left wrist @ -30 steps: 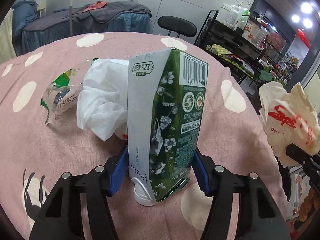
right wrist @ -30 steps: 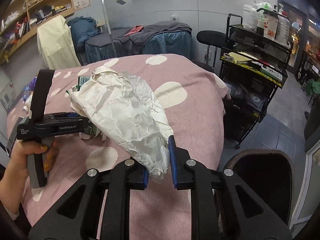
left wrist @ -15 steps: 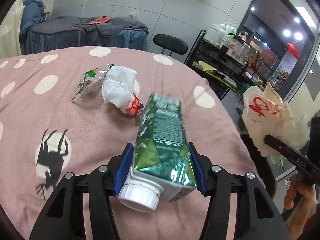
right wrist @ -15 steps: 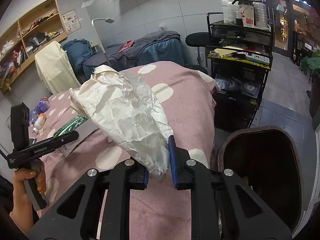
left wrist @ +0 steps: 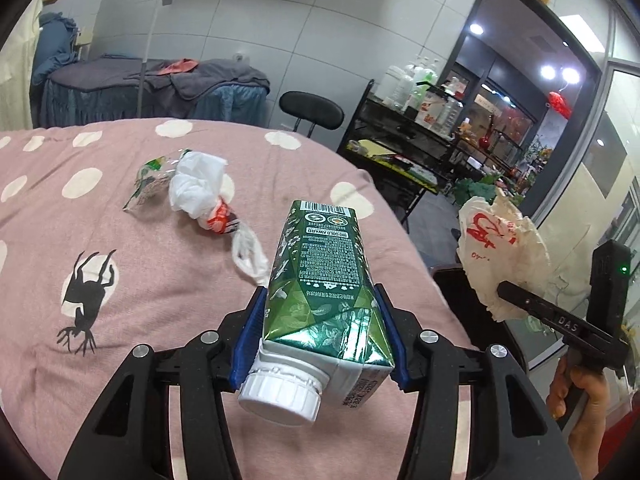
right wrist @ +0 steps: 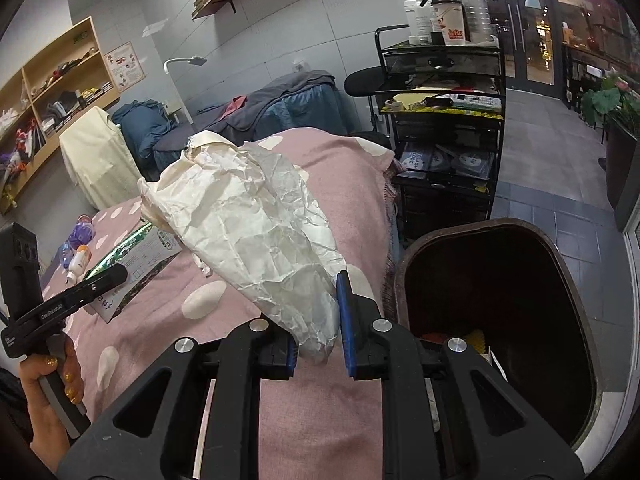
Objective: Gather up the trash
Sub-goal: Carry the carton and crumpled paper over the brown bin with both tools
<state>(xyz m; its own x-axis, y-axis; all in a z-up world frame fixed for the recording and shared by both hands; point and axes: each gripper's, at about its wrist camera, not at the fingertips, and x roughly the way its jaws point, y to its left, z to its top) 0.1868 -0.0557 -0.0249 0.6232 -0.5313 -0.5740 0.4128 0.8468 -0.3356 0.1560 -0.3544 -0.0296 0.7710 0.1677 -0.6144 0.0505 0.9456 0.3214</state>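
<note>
**Both grippers loaded, bin alongside**

Left gripper (left wrist: 320, 336): blue pads pinching a green milk carton (left wrist: 326, 280) by its sides, lifted clear of the pink dotted bedspread (left wrist: 120, 320), white screw cap (left wrist: 282, 396) turned toward the camera, barcode end pointing away.

Right gripper (right wrist: 318, 330): jaws pinching the narrow end of a crumpled paper wrapper (right wrist: 248, 224), bulk of it fanning up and to the left (red print visible only from the left wrist view), held above the bedspread's right edge.

Just beside that edge, down on the floor: a dark trash bin (right wrist: 532, 248), open at the top, with something yellow and red at its bottom, too small to identify.

Resting on the bedspread toward its far side: a white plastic bag (left wrist: 198, 188) with red markings, touching a clear green-printed wrapper (left wrist: 148, 182) on its left. Near the left edge: a black spider print (left wrist: 86, 296).
</note>
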